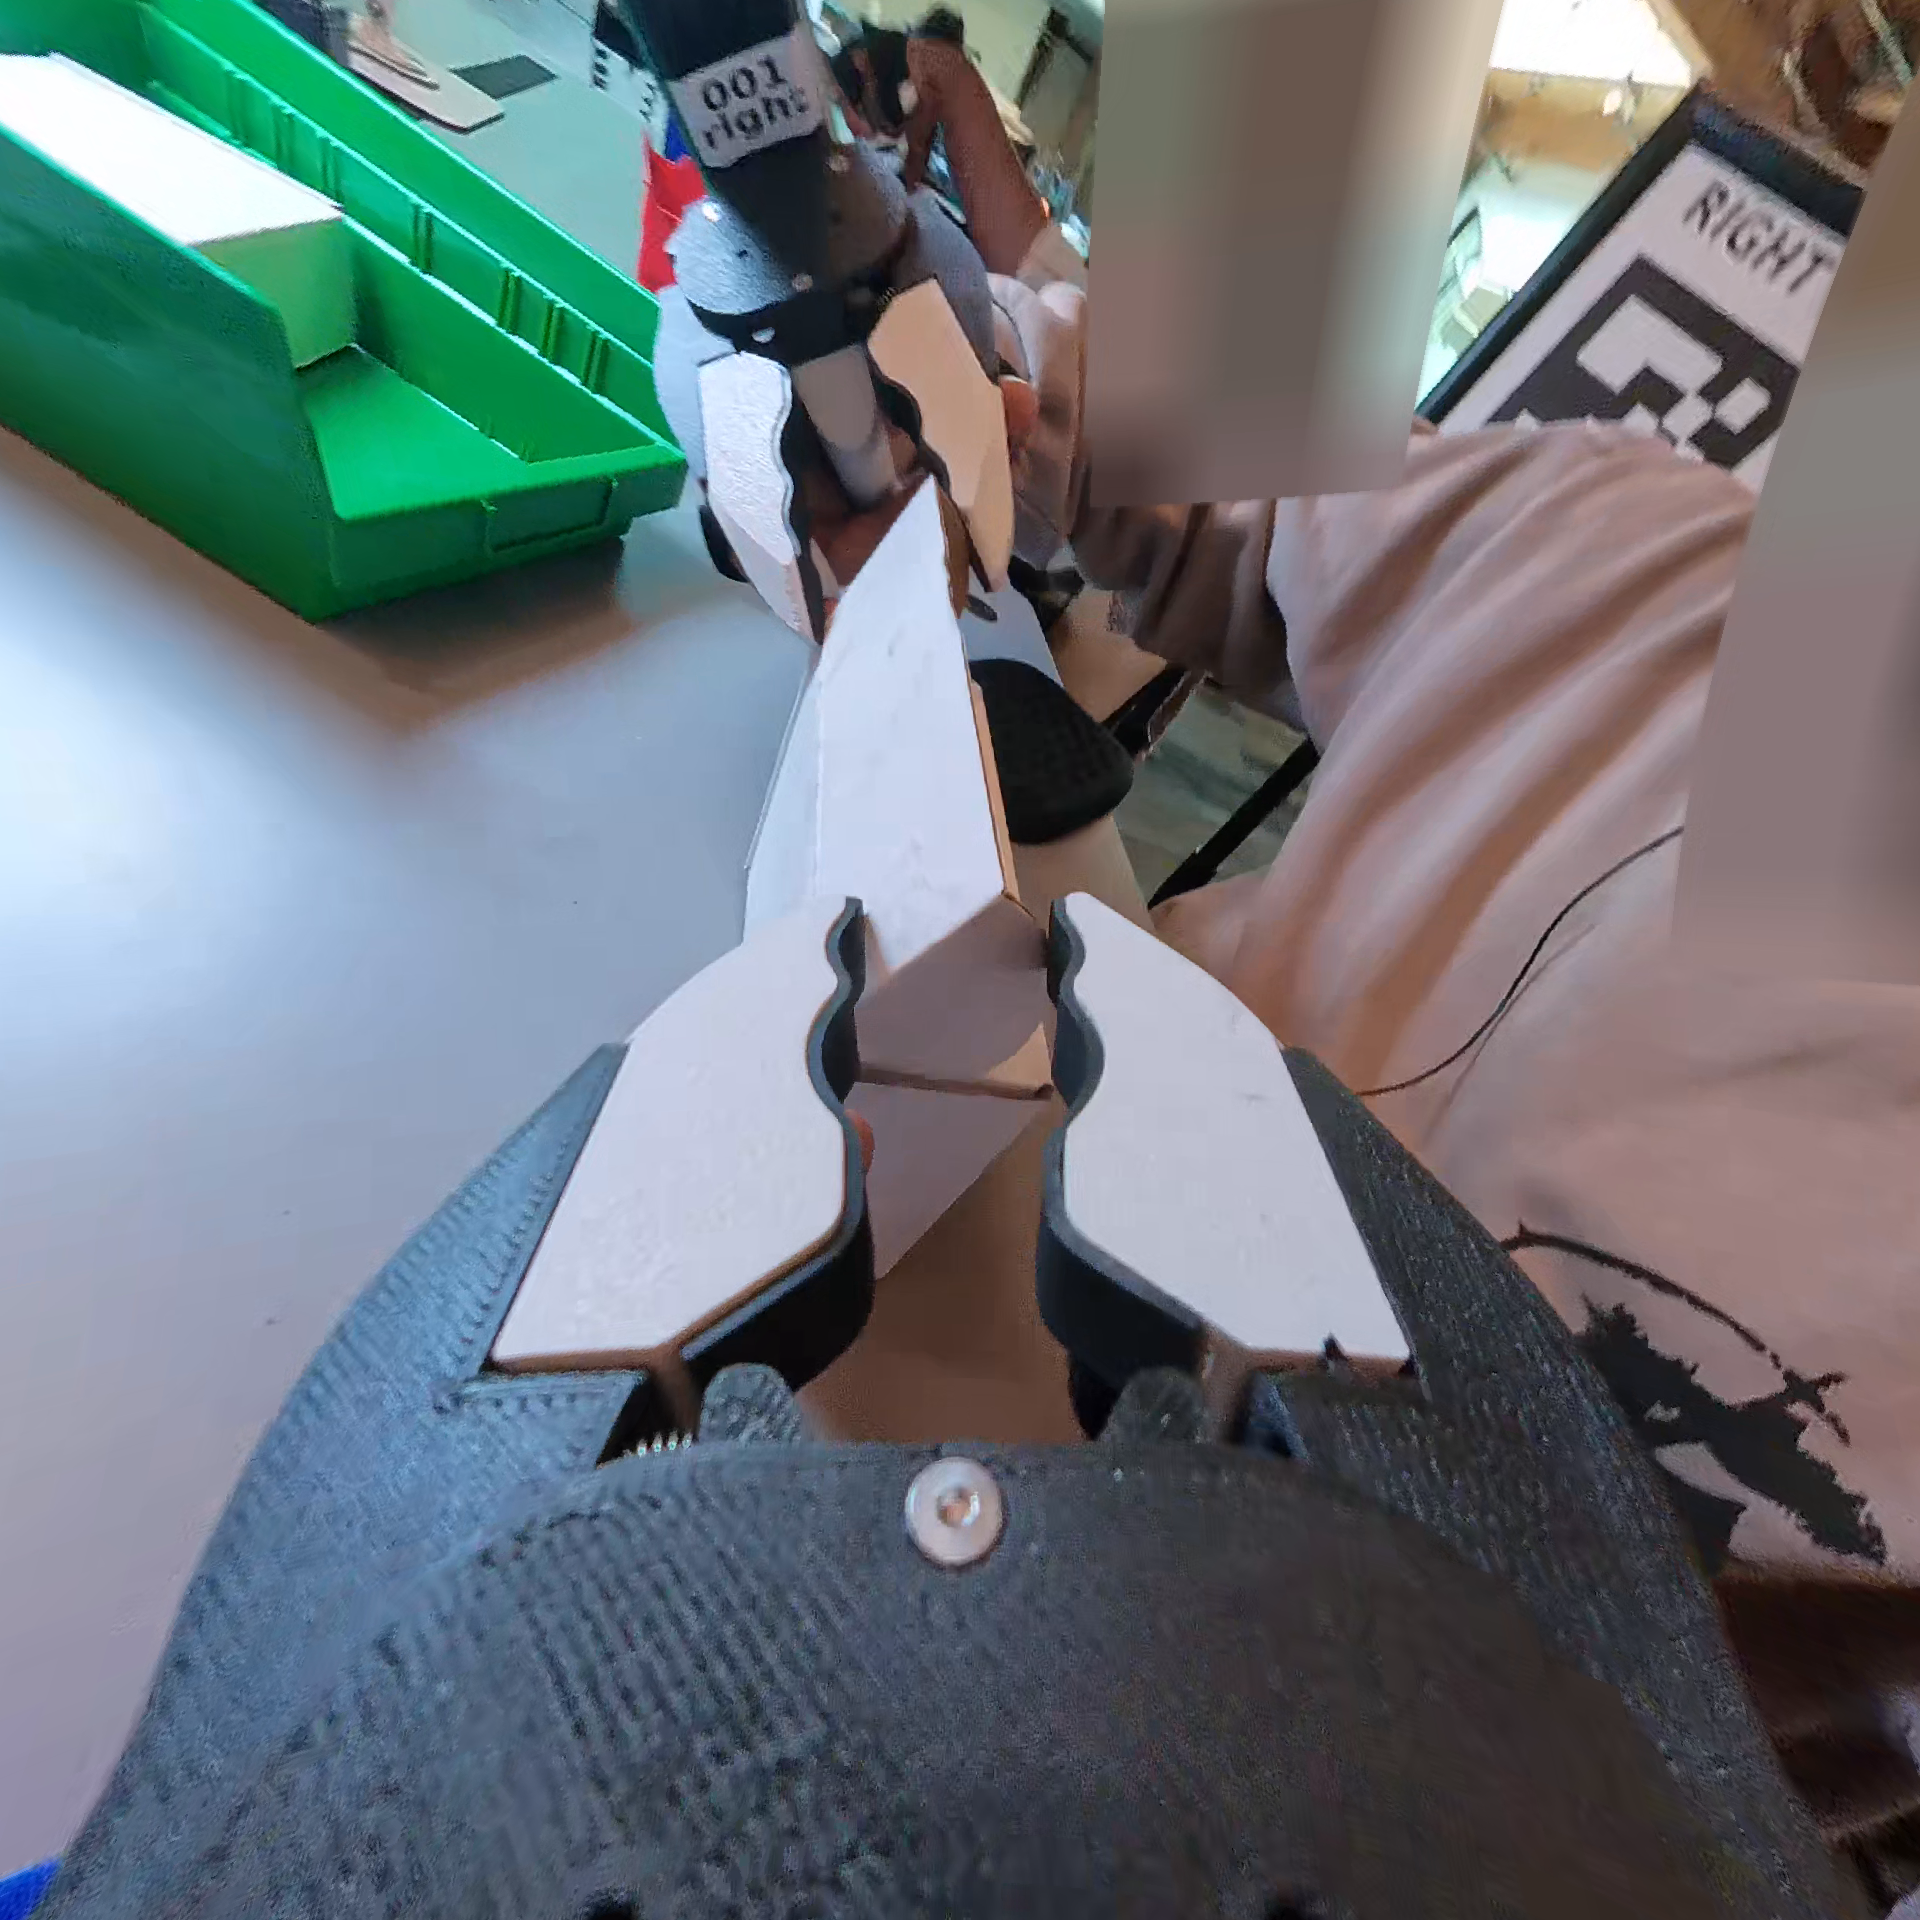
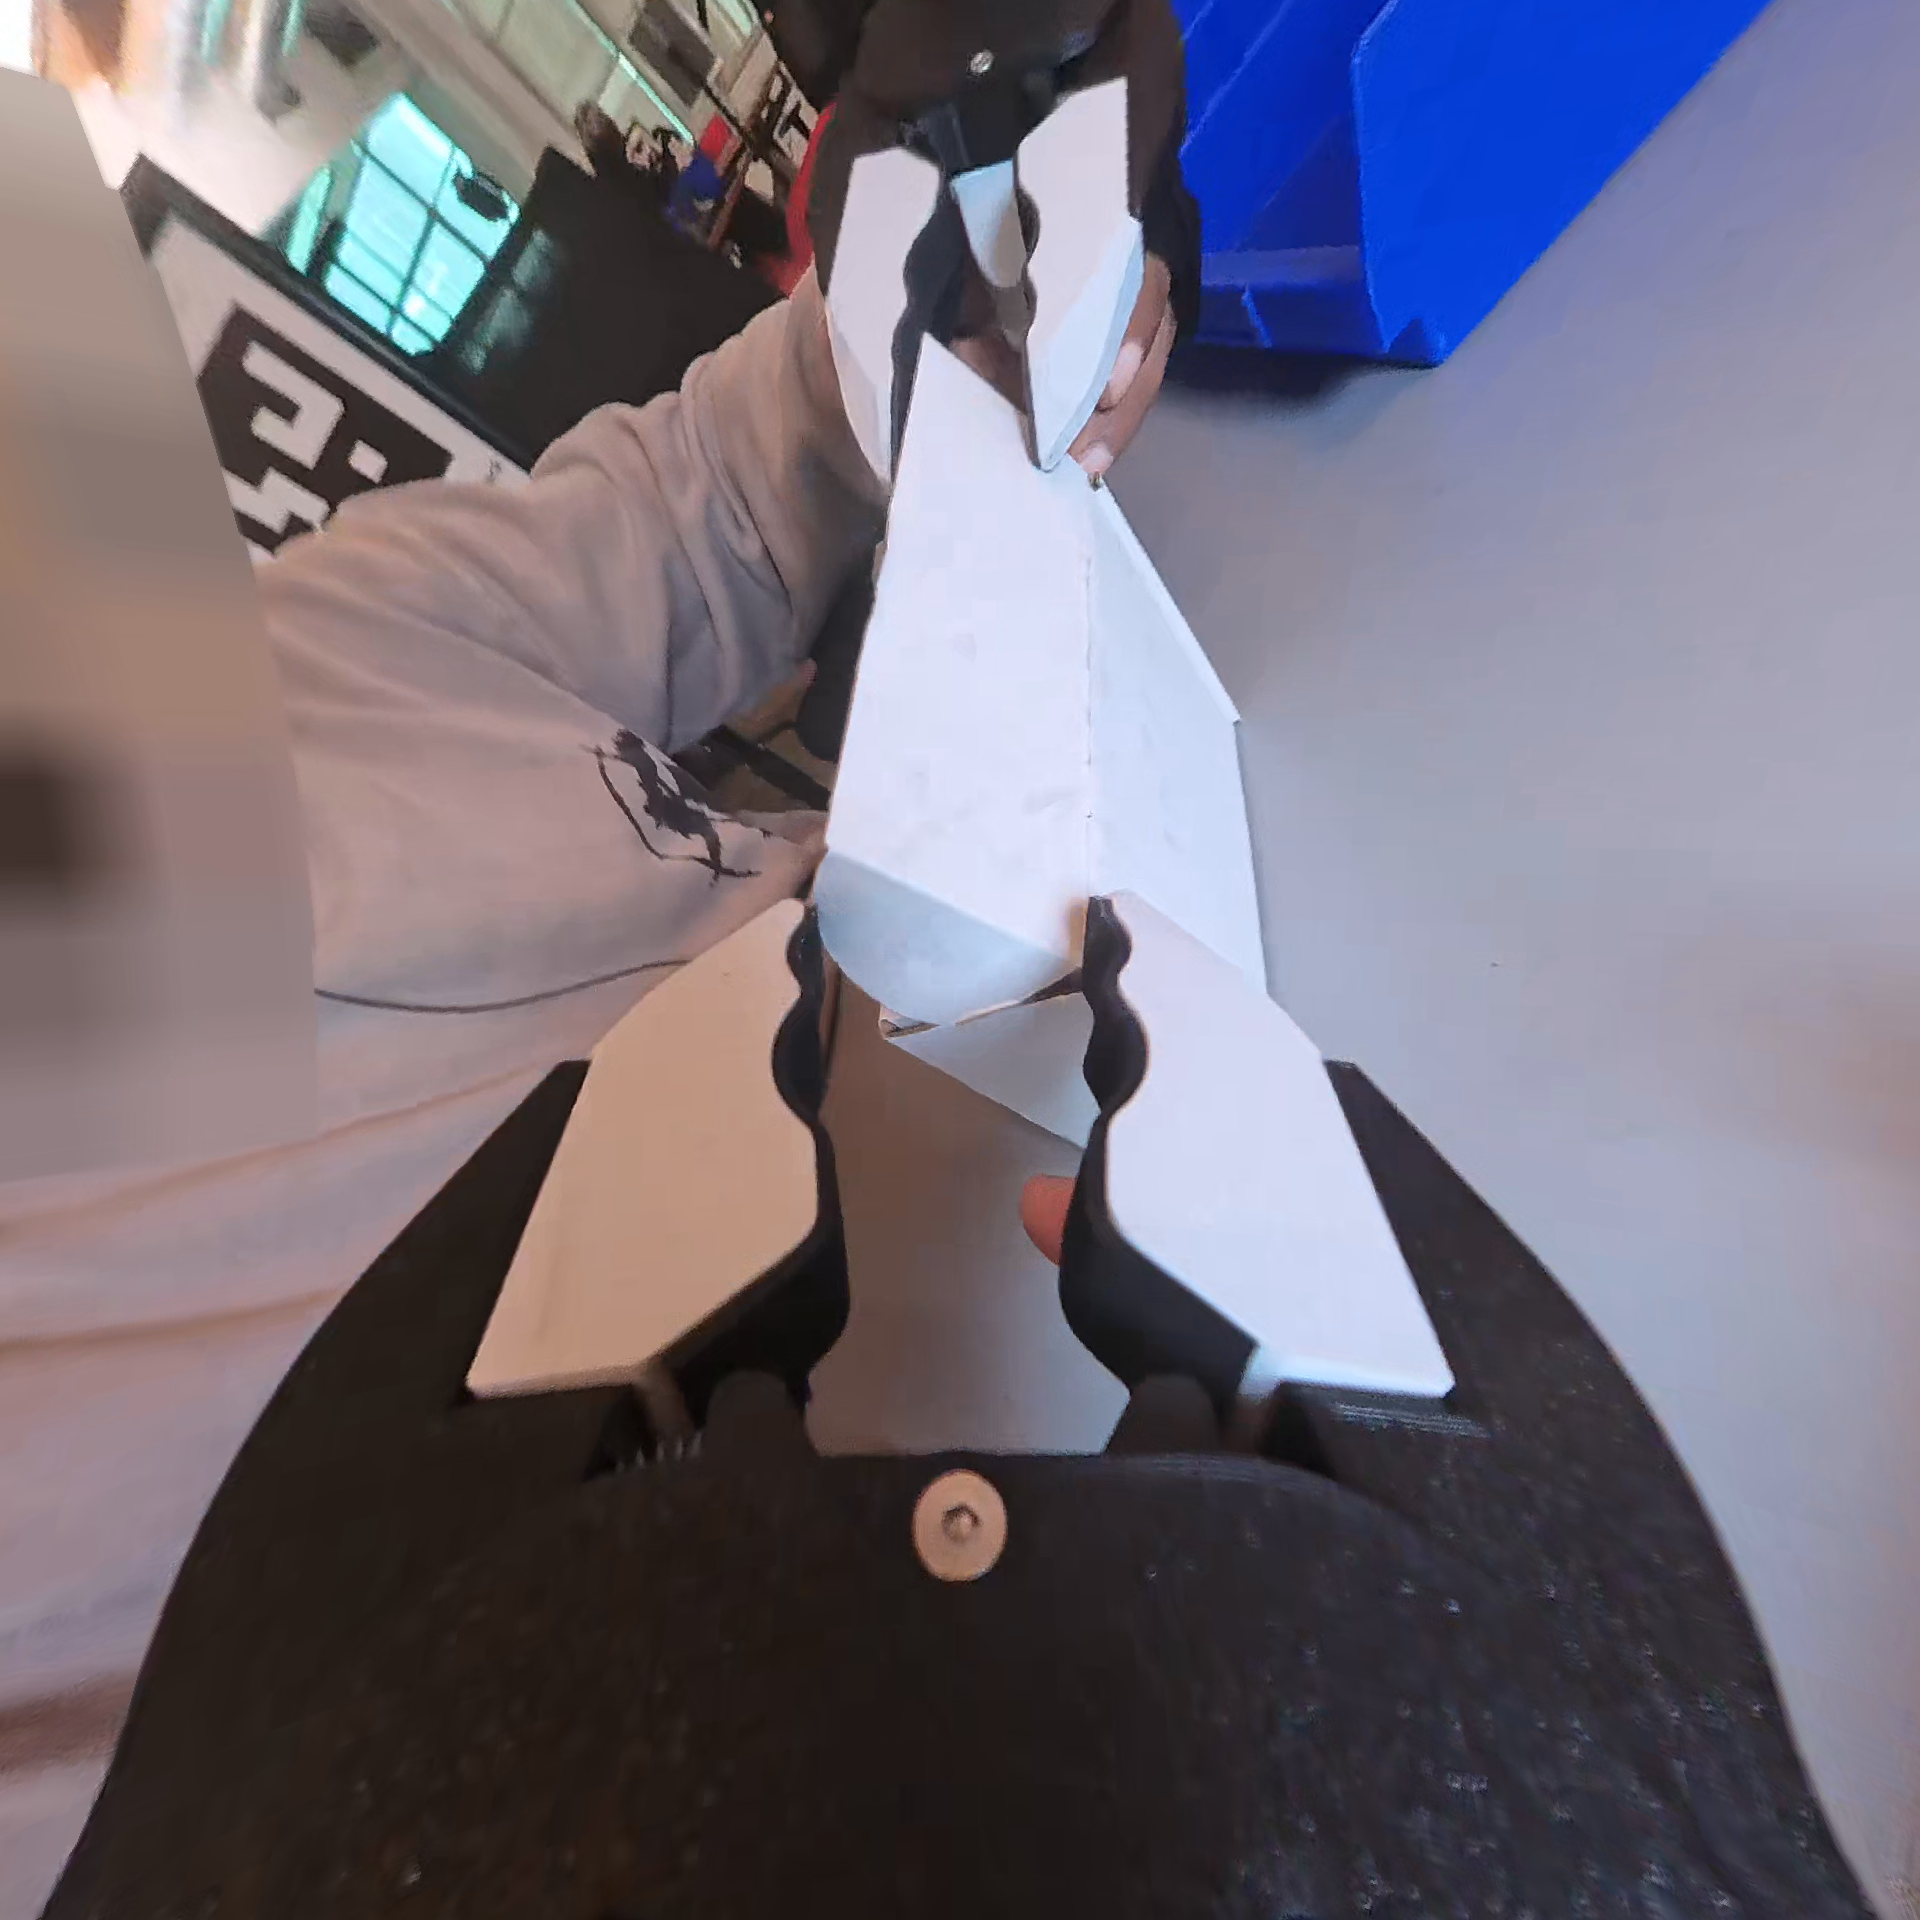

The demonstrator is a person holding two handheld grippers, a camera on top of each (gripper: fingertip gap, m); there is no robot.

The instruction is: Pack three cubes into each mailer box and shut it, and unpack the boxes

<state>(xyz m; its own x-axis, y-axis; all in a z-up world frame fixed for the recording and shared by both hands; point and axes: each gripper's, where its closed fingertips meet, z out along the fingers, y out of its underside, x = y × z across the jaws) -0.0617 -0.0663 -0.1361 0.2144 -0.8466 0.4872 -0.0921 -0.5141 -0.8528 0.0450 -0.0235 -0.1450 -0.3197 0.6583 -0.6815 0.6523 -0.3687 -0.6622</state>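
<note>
Above the grey table [image 1: 260, 831], left gripper [image 1: 951, 1003] and right gripper [image 2: 951, 997] each clamp one end of a white mailer box [image 1: 904, 748]. Judged mid-carry; next: level set-down.

The right hand-held gripper [image 2: 951, 997] clamps one end of a white mailer box [image 2: 987, 675] above the grey desk [image 2: 1558, 727]. The left hand-held gripper [image 2: 971, 416] grips its far end. A blue bin [image 2: 1455, 177] stands behind.
</note>
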